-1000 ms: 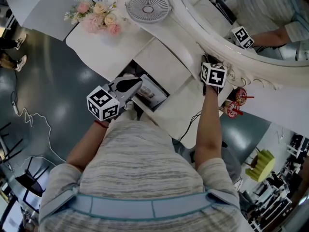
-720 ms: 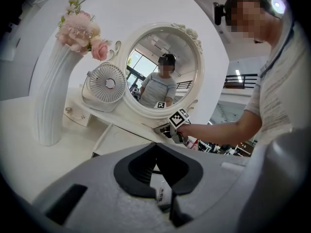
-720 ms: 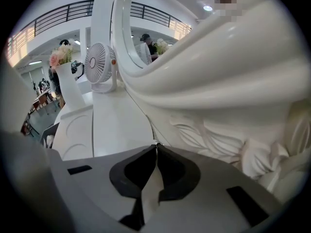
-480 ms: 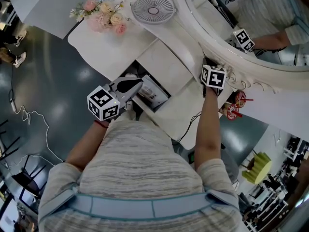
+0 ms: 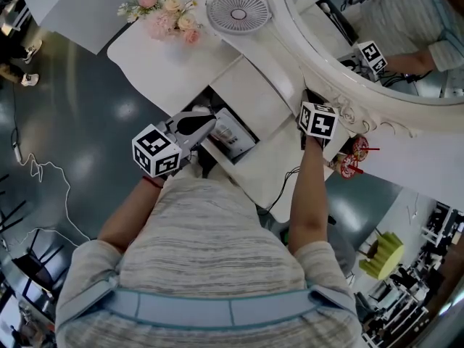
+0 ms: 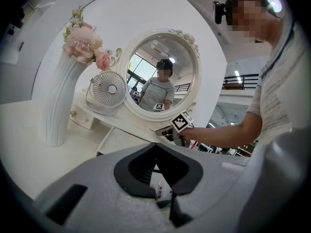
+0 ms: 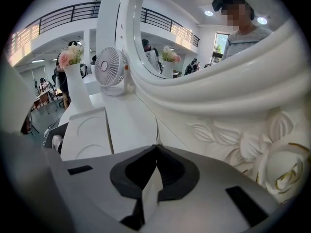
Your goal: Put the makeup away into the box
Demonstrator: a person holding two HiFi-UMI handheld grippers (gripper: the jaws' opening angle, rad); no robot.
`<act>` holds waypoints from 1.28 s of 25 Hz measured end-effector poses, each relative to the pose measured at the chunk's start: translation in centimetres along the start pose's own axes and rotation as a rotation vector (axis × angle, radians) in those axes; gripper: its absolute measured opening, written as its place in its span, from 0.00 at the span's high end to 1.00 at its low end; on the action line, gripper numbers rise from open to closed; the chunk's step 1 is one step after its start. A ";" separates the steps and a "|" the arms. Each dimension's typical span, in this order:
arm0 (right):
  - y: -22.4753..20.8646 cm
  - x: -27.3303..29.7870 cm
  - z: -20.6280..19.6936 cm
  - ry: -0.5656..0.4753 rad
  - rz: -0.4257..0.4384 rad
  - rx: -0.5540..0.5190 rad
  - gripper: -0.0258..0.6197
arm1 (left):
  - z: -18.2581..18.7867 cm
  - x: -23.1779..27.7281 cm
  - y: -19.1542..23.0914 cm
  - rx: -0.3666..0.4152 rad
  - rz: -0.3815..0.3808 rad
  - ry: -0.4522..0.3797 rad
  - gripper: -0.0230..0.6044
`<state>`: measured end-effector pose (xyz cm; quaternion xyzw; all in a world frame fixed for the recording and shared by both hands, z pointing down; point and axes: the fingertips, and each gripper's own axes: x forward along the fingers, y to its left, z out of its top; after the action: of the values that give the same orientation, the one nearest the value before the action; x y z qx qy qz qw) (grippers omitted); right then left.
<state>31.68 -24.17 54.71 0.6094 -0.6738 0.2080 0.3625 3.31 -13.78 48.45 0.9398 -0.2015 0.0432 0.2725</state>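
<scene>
The box is an open compartment [image 5: 200,104] sunk in the white dressing table, with its lid [image 5: 248,97] raised; white containers [image 5: 230,132] lie inside. My left gripper [image 5: 209,122] hovers at the compartment's near edge, jaws shut tip to tip [image 6: 155,144]; a white labelled container [image 6: 161,190] shows below through the gap behind the tips. My right gripper [image 5: 309,100] is at the foot of the mirror frame [image 5: 362,111], over the tabletop, and is seen from the side in the left gripper view [image 6: 166,130]. Its jaws are shut [image 7: 156,147]. A pale sliver shows behind the tips; I cannot tell what it is.
A white desk fan [image 5: 238,9] and a tall vase of pink flowers [image 5: 168,13] stand at the far end of the table. The carved oval mirror [image 6: 160,76] rises along the right side. A black cable [image 5: 284,183] hangs off the table's near edge.
The right gripper has drawn back slightly from the foot of the mirror frame. The left gripper has stayed by the open compartment.
</scene>
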 end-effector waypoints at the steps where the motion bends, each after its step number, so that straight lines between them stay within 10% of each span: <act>1: 0.4 -0.2 -0.1 -0.004 0.004 0.002 0.95 | 0.0 -0.1 -0.1 0.002 -0.002 -0.002 0.94; 32: 20.1 -9.4 -3.2 -0.111 0.333 -0.119 0.95 | -0.9 -4.3 -3.3 0.051 -0.018 -0.023 0.94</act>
<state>12.87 -12.11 53.09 0.4774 -0.7955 0.1907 0.3207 0.69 -9.23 46.76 0.9487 -0.1951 0.0349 0.2465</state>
